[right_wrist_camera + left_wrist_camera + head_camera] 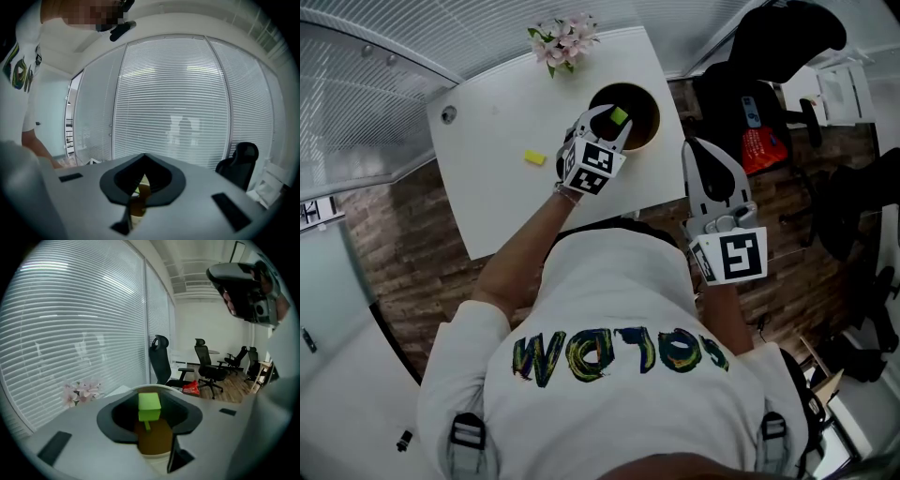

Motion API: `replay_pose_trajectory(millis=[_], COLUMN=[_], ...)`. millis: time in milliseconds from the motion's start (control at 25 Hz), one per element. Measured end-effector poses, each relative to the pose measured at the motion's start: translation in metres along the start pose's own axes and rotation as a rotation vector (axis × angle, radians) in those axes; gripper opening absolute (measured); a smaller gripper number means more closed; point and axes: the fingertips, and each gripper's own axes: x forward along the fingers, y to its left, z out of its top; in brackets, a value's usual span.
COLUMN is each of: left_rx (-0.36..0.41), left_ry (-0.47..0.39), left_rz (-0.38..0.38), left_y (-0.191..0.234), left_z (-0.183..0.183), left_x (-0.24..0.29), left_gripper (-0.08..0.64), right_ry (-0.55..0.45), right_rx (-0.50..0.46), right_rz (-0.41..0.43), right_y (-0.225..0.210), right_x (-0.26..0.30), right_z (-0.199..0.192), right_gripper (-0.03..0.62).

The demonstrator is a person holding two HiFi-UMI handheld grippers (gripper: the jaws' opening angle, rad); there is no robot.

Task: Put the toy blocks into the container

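Shirt (pixel 619 300); left arm (pixel 525 246) outstretched, left fingers (pixel 587 123) tight on green block (pixel 619 116) over container (pixel 658 118); right fingers (pixel 727 183) together.

Pink flowers (pixel 563 39) at the white table's (pixel 492 192) far edge; black office chair (pixel 161 359) nearby.

White shirt (pixel 609 300) back: colourful print, upside down, starts "COLO"; rest unclear.
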Motion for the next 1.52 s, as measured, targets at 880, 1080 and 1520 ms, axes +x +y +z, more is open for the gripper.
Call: replay_pose_trajectory(millis=[880,1080,1520], left_rx=[-0.164,-0.177,-0.210], left_ry=[-0.230,-0.293,-0.346], left_rz=[0.166,0.251,0.368], left_y=[0.031,0.044,0.056], left_z=[0.061,0.076,0.077], left_x=[-0.131,-0.185,-0.268], left_gripper=[0.144,0.143,0.144], right_ry=[-0.022,-0.045,-0.110], right_rx=[-0.030,-0.048,-0.076], right_rz=[0.125,0.189,0.331], right_y=[0.033,0.053,0.104], right_x=[0.022,0.031,0.051], right_z=[0.010,0.021,0.040], right_gripper=[0.008,0.008,0.008])
